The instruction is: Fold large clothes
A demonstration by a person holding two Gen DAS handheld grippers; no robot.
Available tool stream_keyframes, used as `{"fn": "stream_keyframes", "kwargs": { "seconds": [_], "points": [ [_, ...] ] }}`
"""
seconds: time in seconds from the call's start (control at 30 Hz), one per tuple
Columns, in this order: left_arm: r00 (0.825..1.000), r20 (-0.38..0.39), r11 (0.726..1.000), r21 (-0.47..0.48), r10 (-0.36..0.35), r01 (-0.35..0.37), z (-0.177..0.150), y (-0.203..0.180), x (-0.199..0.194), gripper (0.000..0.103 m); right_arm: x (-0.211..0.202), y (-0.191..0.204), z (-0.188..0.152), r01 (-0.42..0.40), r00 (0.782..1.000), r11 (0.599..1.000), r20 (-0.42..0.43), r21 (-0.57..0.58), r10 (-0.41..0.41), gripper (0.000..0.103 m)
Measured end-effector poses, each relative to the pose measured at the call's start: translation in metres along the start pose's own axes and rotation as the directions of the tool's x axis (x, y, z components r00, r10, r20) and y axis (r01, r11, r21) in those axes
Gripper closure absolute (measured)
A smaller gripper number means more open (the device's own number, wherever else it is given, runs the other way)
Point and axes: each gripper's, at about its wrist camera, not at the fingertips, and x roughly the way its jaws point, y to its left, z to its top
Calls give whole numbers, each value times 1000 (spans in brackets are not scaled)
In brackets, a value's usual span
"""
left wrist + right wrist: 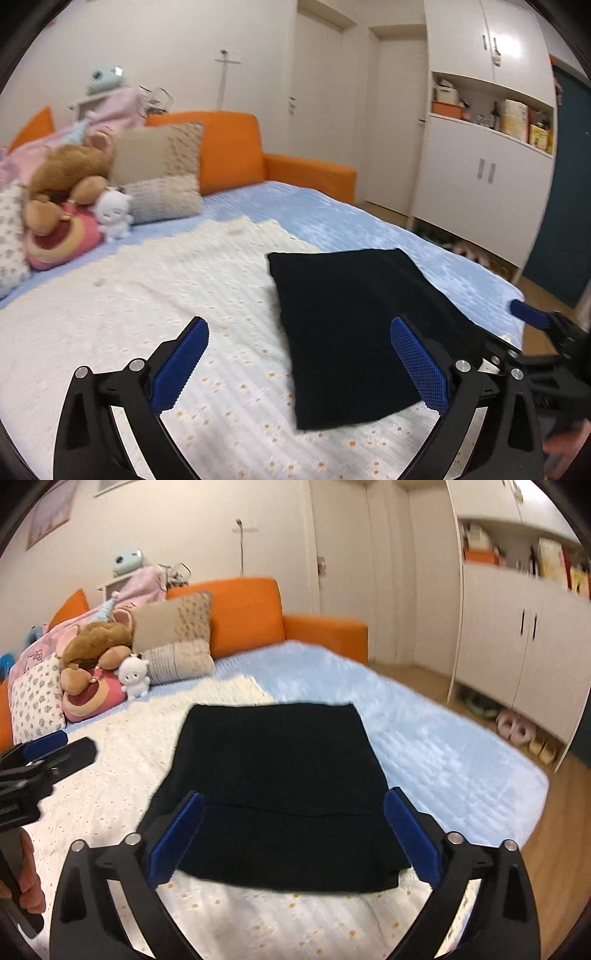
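A black garment (354,328) (280,786) lies folded into a flat rectangle on the white daisy-print blanket (147,314) (110,794) that covers the bed. My left gripper (299,325) hovers above the blanket at the garment's left side, its jaws wide apart with nothing between the blue pads. My right gripper (293,797) hangs over the garment's near edge, its jaws also spread wide and gripping nothing. The right gripper's fingers (532,317) show at the right edge of the left wrist view. At the left edge of the right wrist view, a hand holds the left gripper (48,753).
A light blue sheet (369,225) (424,738) lies under the blanket. Cushions and plush toys (74,192) (99,657) are piled against the orange sofa back (229,147) (243,613). White cabinets (480,177) (517,635) stand to the right across a wooden floor (554,830), slippers (517,733) beneath them.
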Motion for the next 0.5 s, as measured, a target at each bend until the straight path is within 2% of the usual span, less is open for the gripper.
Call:
{"fn": "stream_keyframes", "kwargs": {
  "seconds": [0.1,0.27,0.5],
  "points": [
    [999,19,999,1,51,-51,-1,-6,-13,3,-22,10,-5,16,999,1000,50,-11,-16,5],
    [995,42,995,25,96,-97,-16,-21,-24,3,-34,15,-16,21,998,1000,64,3,-21,5],
    [993,52,995,3,102,-102,-37,-33,-19,3,-41,12,-46,40,993,999,110,8,-41,5]
  ]
}}
